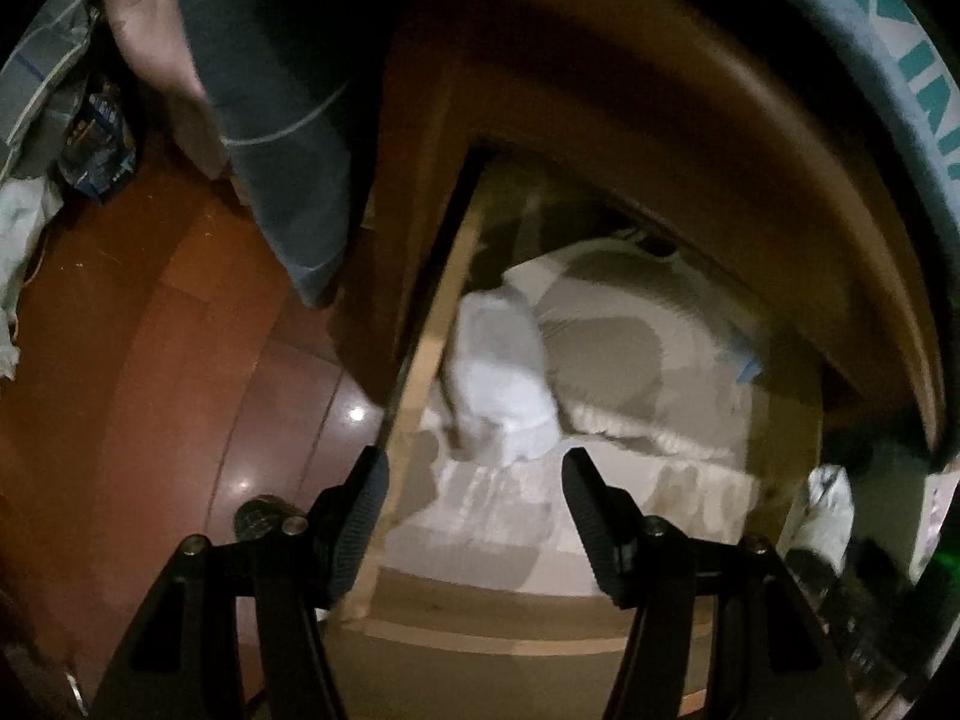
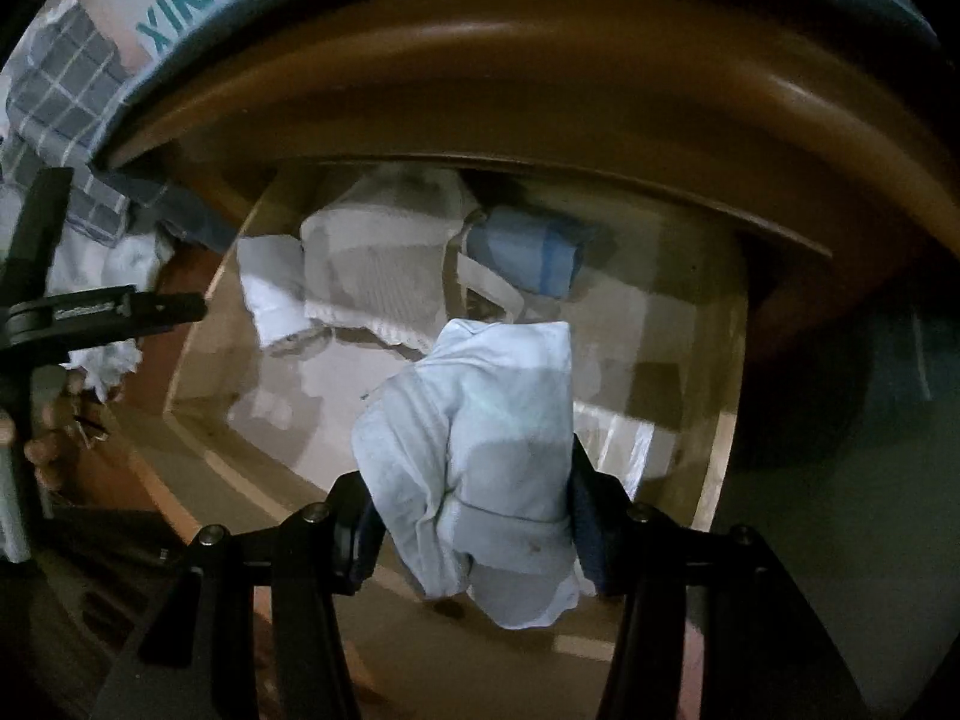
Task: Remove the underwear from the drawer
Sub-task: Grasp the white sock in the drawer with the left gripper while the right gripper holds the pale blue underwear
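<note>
The wooden drawer (image 2: 720, 420) stands pulled out, holding folded white and grey clothes (image 2: 372, 276) and a blue roll (image 2: 528, 252). My right gripper (image 2: 474, 516) is shut on a bunched piece of white underwear (image 2: 480, 432) and holds it above the drawer's front part. My left gripper (image 1: 474, 486) is open and empty over the drawer's left wall (image 1: 432, 336). In the left wrist view a white folded garment (image 1: 498, 372) lies in the drawer beside a grey and white one (image 1: 624, 348). The left gripper's body also shows at the left edge of the right wrist view (image 2: 78, 312).
The wooden cabinet top (image 2: 540, 72) overhangs the drawer. A reddish wooden floor (image 1: 150, 360) lies to the left, with hanging dark cloth (image 1: 282, 120) and a dark packet (image 1: 99, 138). Checked bedding (image 2: 66, 84) shows at the upper left.
</note>
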`<state>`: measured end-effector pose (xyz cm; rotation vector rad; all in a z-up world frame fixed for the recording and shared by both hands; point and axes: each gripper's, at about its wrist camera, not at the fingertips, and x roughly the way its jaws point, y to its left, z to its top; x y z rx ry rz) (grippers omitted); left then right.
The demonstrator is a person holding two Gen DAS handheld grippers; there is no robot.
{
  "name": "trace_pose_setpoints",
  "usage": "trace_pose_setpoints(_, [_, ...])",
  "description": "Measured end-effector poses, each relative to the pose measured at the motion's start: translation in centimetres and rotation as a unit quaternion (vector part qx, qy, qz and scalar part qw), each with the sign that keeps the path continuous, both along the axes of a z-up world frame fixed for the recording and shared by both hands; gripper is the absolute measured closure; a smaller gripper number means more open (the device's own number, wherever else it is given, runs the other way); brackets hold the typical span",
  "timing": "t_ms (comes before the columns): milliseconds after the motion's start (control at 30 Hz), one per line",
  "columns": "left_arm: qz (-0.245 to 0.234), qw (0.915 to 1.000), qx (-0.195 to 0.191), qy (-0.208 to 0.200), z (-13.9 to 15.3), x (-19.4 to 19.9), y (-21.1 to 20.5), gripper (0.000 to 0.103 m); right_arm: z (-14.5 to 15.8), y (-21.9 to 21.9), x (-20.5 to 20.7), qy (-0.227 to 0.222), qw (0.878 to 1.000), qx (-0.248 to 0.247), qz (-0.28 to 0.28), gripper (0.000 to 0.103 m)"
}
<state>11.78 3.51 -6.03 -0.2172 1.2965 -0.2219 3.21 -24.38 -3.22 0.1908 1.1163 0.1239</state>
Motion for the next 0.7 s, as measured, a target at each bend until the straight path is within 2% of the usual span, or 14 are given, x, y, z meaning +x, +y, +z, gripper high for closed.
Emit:
trace_pose_setpoints(200, [0.04, 0.9984, -0.028, 0.029, -1.2, 0.7, -0.2, 0.042, -0.8, -0.2, -1.7, -0.023, 0.999, 0.0, -0.043, 0.054])
trace_pose_setpoints(300, [0.062, 0.9972, -0.034, 0.023, -1.4, 0.7, 0.0, 0.042, -0.5, 0.0, -1.9, -0.037, 0.998, 0.015, -0.04, 0.054])
trace_pose_setpoints(433, [0.057, 0.9983, -0.006, 0.006, -1.3, 0.6, -0.6, 0.042, -0.1, 0.1, -2.1, -0.04, 0.998, 0.022, -0.034, 0.054])
trace_pose_setpoints(567, [0.048, 0.9988, 0.013, -0.001, -1.2, 0.6, -1.6, 0.042, -0.1, 0.3, -2.2, -0.045, 0.998, 0.002, -0.035, 0.054])
trace_pose_setpoints(700, [0.034, 0.9991, 0.025, -0.002, -1.3, 0.4, -2.7, 0.042, 0.7, -0.2, -2.5, -0.064, 0.996, -0.016, -0.058, 0.054])
